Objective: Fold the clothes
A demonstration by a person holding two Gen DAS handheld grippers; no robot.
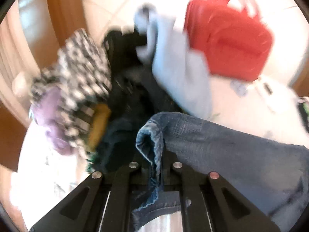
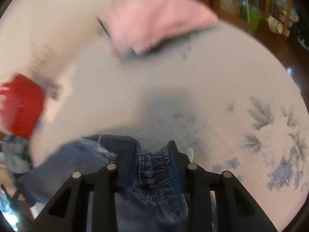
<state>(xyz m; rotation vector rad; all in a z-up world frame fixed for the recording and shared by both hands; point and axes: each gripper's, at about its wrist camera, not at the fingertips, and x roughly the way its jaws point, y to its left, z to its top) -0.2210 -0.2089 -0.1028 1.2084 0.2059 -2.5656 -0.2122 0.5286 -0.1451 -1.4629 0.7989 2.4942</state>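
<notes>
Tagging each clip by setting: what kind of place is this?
Probably a bedroom at home: a floral bedsheet as the work surface, a heap of laundry beside a red basket, and cluttered wooden shelves behind.

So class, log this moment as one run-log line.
left gripper: shut on jeans | right gripper: shut on jeans | pile: unfolded

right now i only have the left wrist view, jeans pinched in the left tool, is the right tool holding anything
Observer: Yes, the right tool is shut on the same jeans, at a gathered elastic waistband.
Operator: anything folded ahead of it
Observer: A pink garment lies further back on the sheet; too blurred to say if it's folded.
Operator: what's the sheet like on that side
Observer: The floral sheet shows blue-grey leaf prints, bare near the right tool.
</notes>
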